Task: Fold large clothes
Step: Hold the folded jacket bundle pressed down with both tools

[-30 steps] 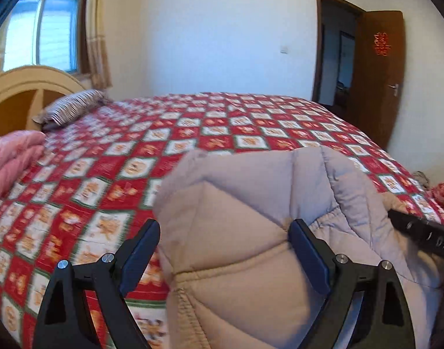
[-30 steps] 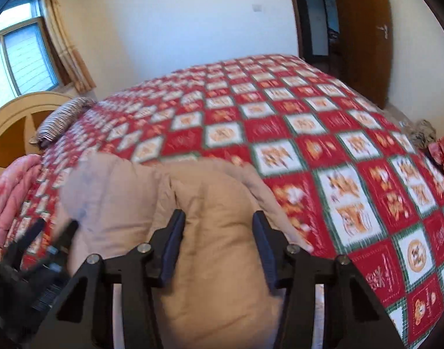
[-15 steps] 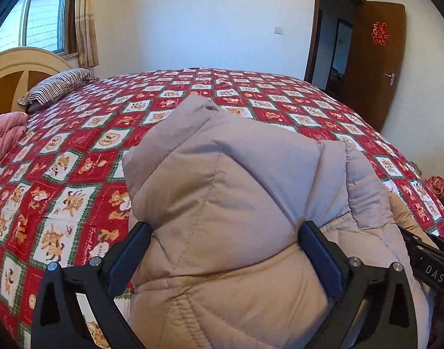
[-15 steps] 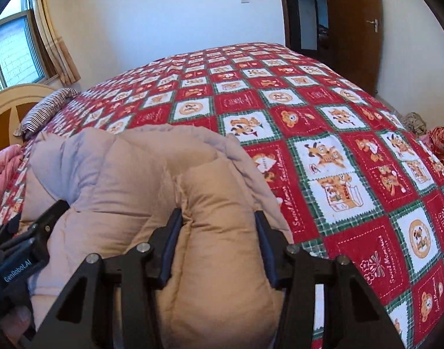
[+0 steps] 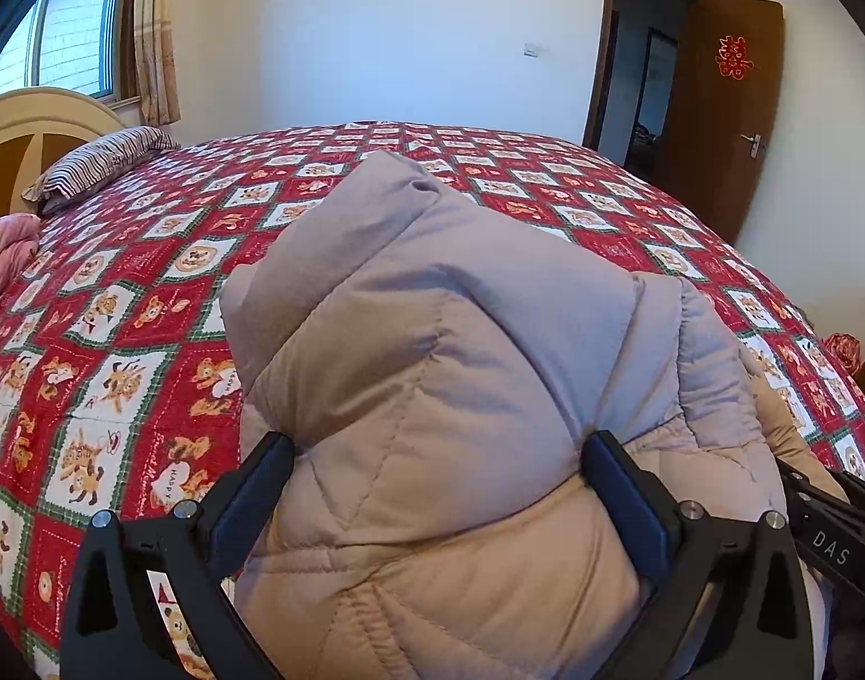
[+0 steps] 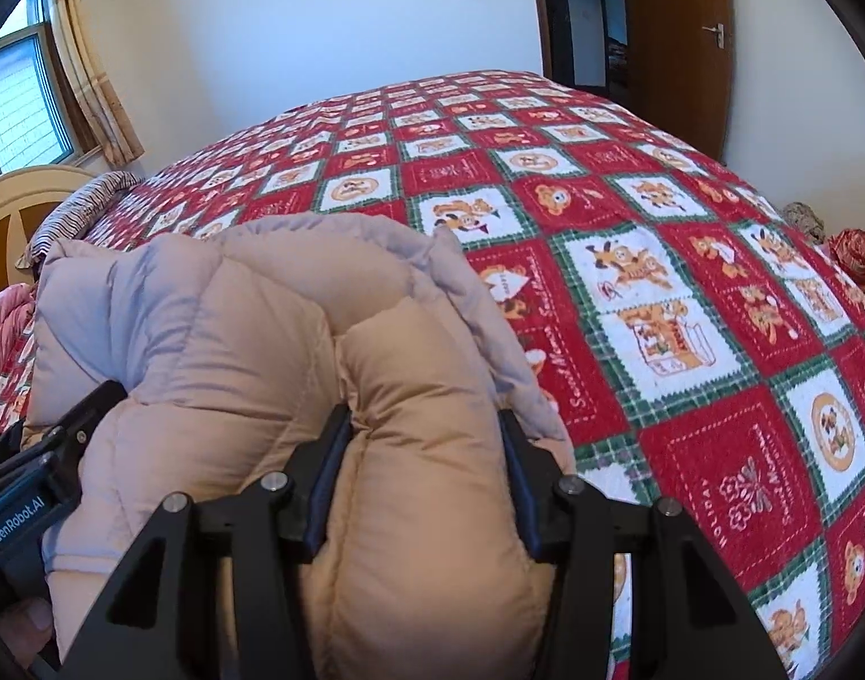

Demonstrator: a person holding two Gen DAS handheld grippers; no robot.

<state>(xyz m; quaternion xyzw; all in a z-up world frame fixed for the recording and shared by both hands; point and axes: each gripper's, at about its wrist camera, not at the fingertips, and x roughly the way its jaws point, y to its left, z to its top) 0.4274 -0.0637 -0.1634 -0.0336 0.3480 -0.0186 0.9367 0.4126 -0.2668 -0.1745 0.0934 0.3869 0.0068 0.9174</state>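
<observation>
A puffy beige quilted down jacket (image 5: 444, 374) lies bunched on the bed and fills the near part of both views; it also shows in the right wrist view (image 6: 262, 340). My left gripper (image 5: 432, 481) has its jaws wide apart around a thick fold of the jacket, both pads pressing its sides. My right gripper (image 6: 424, 464) is clamped on a thick padded roll of the jacket. The right gripper's body shows at the lower right of the left wrist view (image 5: 829, 532); the left gripper's body (image 6: 30, 487) shows at the lower left of the right wrist view.
The bed carries a red, white and green patchwork bedspread (image 5: 149, 306), also in the right wrist view (image 6: 659, 260). A striped pillow (image 5: 104, 164) and a pink quilt (image 5: 1, 249) lie by the headboard at left. A brown door (image 5: 716, 113) stands open at right.
Both grippers have pushed forward and lower over the bed with the jacket. The jacket now bulks higher between the left fingers and fills more of both views.
</observation>
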